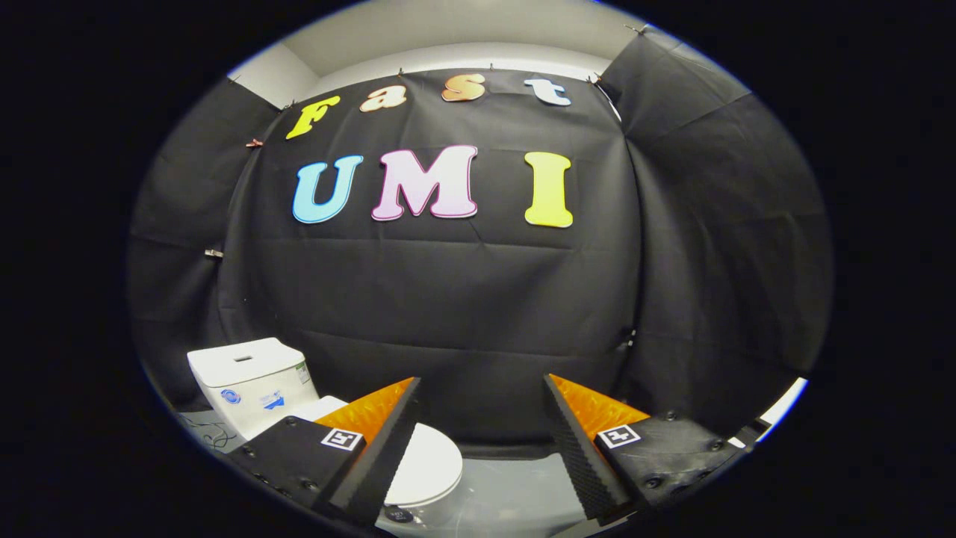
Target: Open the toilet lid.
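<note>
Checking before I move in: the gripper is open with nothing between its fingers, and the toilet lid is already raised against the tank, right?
Not quite. The gripper view shows the toilet lid lying flat and closed, not raised against the tank. The rest holds: the gripper is open with nothing between its fingers.

Single fisheye cam on my gripper (482, 388), looking forward along its fingers.

It faces the booth's back wall (463, 299) about level, held well off it; side walls curve in at both edges, ceiling strip above. Fingers (388, 441) spread wide at the bottom. Toilet (429, 463) low, beside and partly behind my left finger, tank (246, 381) further left, so I'm above it, close.
</note>
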Demonstrator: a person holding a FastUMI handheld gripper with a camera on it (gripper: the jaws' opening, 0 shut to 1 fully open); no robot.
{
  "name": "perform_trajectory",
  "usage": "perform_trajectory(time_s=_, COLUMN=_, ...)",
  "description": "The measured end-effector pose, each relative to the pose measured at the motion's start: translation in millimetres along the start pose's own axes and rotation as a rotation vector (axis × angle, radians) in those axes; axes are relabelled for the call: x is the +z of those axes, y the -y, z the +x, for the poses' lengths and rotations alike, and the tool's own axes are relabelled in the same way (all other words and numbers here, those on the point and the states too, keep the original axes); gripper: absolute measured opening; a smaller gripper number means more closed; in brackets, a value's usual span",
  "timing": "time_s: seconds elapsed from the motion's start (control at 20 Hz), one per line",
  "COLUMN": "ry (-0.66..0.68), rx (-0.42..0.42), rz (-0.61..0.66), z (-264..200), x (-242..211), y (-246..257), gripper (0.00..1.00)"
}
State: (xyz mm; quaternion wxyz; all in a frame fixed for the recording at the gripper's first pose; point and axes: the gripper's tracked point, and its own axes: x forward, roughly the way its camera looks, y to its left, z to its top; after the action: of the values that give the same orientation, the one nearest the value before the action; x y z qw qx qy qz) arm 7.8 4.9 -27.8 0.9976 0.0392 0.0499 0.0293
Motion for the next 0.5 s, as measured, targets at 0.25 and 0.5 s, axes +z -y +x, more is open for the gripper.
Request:
perform_trajectory(time_s=0.25, ry=-0.141, rx=0.123, rz=0.09, z=12.6, x=-44.4, y=-19.6, gripper=0.98)
perform_trajectory(time_s=0.5, ry=-0.589, rx=0.28, rz=0.411, z=17.9, x=-151.9, y=-41.5, gripper=0.99)
